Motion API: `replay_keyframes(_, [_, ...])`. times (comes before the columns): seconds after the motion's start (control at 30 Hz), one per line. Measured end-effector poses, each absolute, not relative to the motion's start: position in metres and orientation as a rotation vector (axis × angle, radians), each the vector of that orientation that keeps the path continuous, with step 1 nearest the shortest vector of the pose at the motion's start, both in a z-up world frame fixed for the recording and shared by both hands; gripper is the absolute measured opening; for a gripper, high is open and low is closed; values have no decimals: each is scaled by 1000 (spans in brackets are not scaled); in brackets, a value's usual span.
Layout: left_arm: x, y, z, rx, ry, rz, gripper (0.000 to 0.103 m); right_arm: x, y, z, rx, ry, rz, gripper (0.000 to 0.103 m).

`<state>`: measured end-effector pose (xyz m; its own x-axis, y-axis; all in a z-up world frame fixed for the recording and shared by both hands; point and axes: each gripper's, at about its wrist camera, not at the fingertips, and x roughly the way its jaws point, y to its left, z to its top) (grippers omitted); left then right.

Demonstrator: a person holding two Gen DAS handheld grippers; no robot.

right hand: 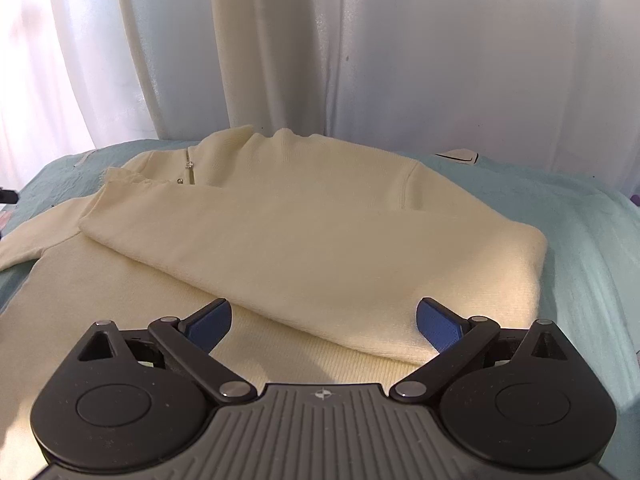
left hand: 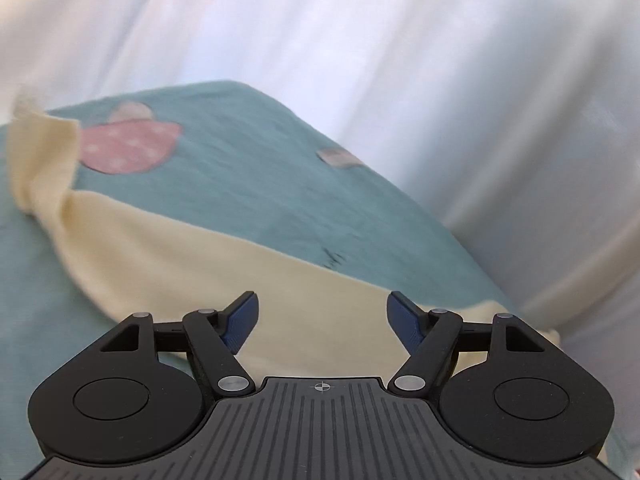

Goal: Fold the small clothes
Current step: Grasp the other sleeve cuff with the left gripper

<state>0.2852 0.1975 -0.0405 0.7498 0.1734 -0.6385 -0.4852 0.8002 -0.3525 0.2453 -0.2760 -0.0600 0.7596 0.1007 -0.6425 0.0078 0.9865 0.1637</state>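
A cream knitted sweater (right hand: pixel 280 232) lies on a teal cloth, its right side and sleeve folded across the body toward the left. Small shiny buttons show near its collar (right hand: pixel 188 166). My right gripper (right hand: pixel 323 322) hovers open just above the sweater's near hem, nothing between its blue pads. In the blurred left wrist view, the sweater's cream sleeve (left hand: pixel 168 252) runs diagonally across the teal cloth, its cuff (left hand: pixel 44 152) rumpled at the far left. My left gripper (left hand: pixel 322 322) stands open above that sleeve and holds nothing.
The teal cloth (left hand: pixel 256 168) carries a pink dotted mushroom print (left hand: pixel 124 148) and covers the work surface; its edge falls off to the right. White curtains (right hand: pixel 360 40) hang close behind. A dark object (right hand: pixel 6 196) pokes in at the left edge of the right wrist view.
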Motion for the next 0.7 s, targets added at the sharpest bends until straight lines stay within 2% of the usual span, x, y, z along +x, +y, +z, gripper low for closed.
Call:
replay_keyframes(0.13, [265,265,-42,-523,598,700,77,241,-280,-61,239,675,19,99])
replay_keyframes(0.2, [264,290,-52,-508,610,826,77,238,-279,-60,247,665,-7,92])
replay_keyframes(0.23, [265,300,-58,-503,643,853,74,238,-278,-58,254,661,-12,81])
replay_keyframes(0.27, [268,308,-64,-511,672,859,72,237,-278,-56,271,659,-8,63])
replay_keyframes(0.3, [269,315,-68,-528,691,851,65,236,-279,-54,295,661,-1,54])
replay_keyframes(0.33, [266,320,-72,-545,688,835,64,235,-280,-52,316,664,1,38])
replay_keyframes(0.37, [264,321,-73,-538,661,829,63,235,-281,-50,340,665,0,27])
replay_keyframes(0.47, [257,333,-76,-607,621,810,50,229,-282,-40,392,648,23,21])
replay_keyframes(0.6, [233,352,-81,-801,522,755,21,216,-278,-26,410,609,80,19])
replay_keyframes(0.7, [201,359,-81,-981,314,609,19,207,-277,-17,418,568,137,19])
